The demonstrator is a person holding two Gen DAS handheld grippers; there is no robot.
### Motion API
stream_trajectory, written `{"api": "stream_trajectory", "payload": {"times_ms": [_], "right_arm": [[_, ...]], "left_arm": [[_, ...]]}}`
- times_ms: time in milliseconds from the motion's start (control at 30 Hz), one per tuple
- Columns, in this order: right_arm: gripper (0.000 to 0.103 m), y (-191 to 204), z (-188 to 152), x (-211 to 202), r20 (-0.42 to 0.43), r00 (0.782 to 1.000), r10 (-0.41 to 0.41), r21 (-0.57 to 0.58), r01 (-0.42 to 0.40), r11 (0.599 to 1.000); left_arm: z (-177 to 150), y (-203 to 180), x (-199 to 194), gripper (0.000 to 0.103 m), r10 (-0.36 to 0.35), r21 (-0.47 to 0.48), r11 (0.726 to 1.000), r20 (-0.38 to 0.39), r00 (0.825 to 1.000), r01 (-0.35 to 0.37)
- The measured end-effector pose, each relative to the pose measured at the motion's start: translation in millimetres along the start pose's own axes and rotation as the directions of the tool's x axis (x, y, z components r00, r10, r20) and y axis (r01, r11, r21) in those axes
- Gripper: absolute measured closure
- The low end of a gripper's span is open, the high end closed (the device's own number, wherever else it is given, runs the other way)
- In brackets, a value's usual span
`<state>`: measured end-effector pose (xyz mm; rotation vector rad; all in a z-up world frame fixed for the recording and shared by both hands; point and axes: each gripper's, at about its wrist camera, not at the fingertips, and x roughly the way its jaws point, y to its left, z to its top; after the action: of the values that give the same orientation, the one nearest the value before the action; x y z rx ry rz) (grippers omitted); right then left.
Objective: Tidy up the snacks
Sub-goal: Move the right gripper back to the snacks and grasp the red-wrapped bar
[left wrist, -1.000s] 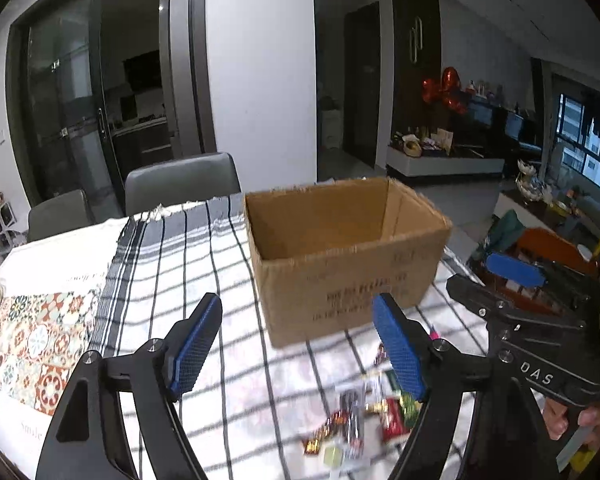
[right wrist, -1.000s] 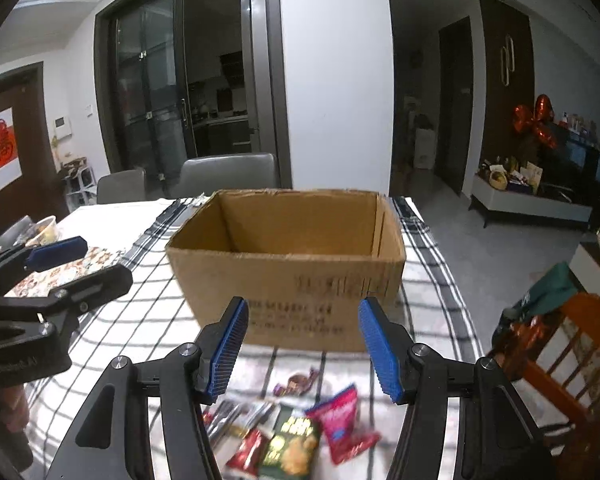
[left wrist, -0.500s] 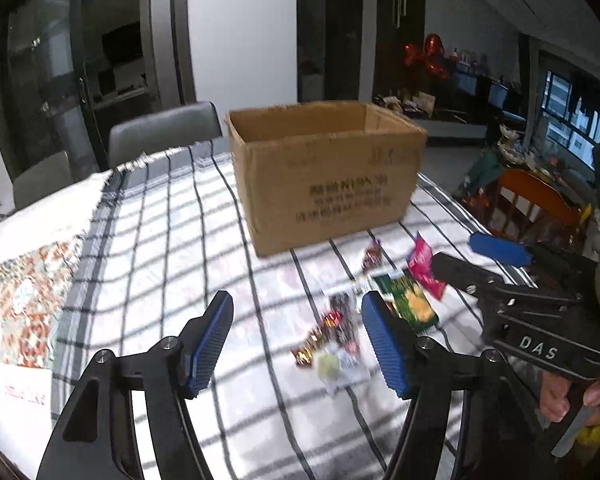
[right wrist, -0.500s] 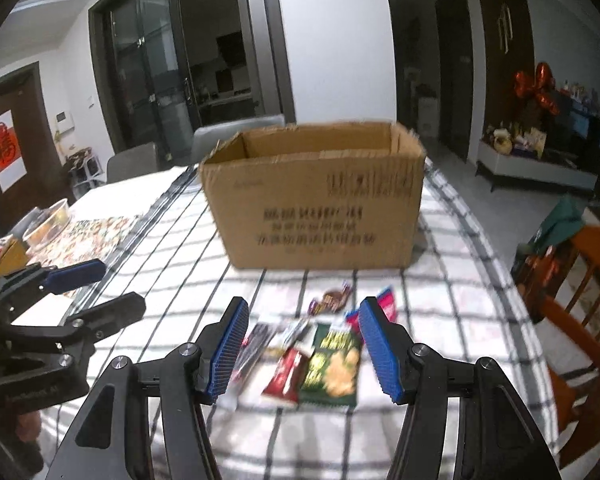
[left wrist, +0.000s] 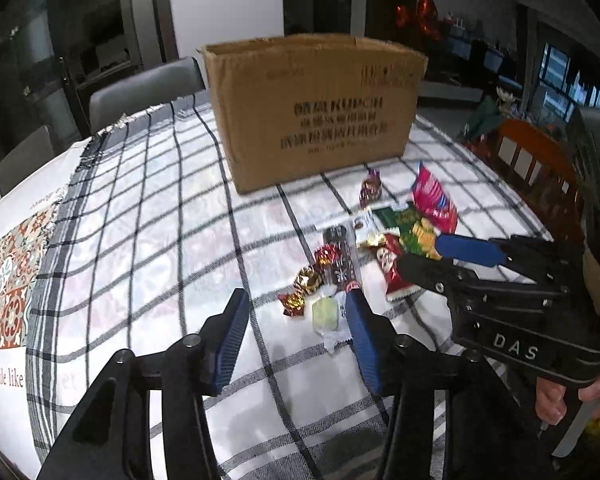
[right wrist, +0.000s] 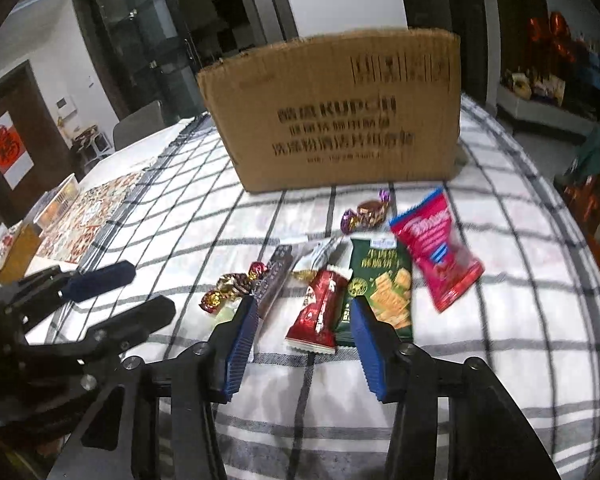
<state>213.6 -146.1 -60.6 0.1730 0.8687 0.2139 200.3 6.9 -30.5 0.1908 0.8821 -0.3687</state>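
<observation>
I am holding my left claw (left wrist: 296, 312) low over the checked cloth (left wrist: 148, 216) on the bench (left wrist: 32, 184), its blue pads apart and closing, with nothing pressed between them. Only cloth is lying in the gap; a pale green wrapped sweet (left wrist: 325, 314) is sitting just past the tips, beside the right pad. My right claw (right wrist: 304, 314) is likewise apart and closing, gripping nothing, and it is pointing down at a red snack bar (right wrist: 318, 308) whose near end is lying between its tips without touching either pad.

Just beyond, the snacks are lying loose in a cluster on the cloth. A green cracker packet (right wrist: 382, 286) is resting against the red bar's right side, and a pink packet (right wrist: 436, 248) is lying tilted further right, a little apart. To the left of the red bar a dark narrow stick packet (right wrist: 274, 280) is lying lengthwise, with gold and red foil candies (right wrist: 230, 286) bunched beside it. A purple and brown foil candy (right wrist: 366, 212) is sitting alone, nearer the box.

Farther back, an open cardboard box (right wrist: 340, 116) with dark print is standing upright on the cloth, clear of the snacks. Behind it a grey chair (left wrist: 144, 88) is standing at the bench edge.
</observation>
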Motion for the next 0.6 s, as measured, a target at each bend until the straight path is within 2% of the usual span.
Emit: {"api": "stream_trajectory", "payload": {"times_ms": [167, 333, 433, 600], "right_arm": [[0.064, -1, 2, 14, -0.024, 1.0, -0.02, 0.008, 0.02, 1.0], [0.065, 1, 2, 23, -0.03, 0.999, -0.043, -0.005, 0.043, 0.999], [0.072, 3, 2, 30, -0.041, 0.997, -0.06, -0.023, 0.059, 0.998], [0.072, 7, 2, 36, -0.036, 0.996, -0.084, -0.04, 0.083, 0.996]], "left_arm": [[-1, -2, 13, 0.054, -0.012, -0.003, 1.0, -0.019, 1.0, 0.012], [2, 0, 23, 0.054, -0.03, -0.022, 0.999, -0.037, 0.999, 0.029], [4, 1, 29, 0.056, -0.04, -0.027, 0.999, -0.045, 0.998, 0.039], [2, 6, 35, 0.058, -0.054, -0.055, 0.997, -0.061, 0.997, 0.051]]}}
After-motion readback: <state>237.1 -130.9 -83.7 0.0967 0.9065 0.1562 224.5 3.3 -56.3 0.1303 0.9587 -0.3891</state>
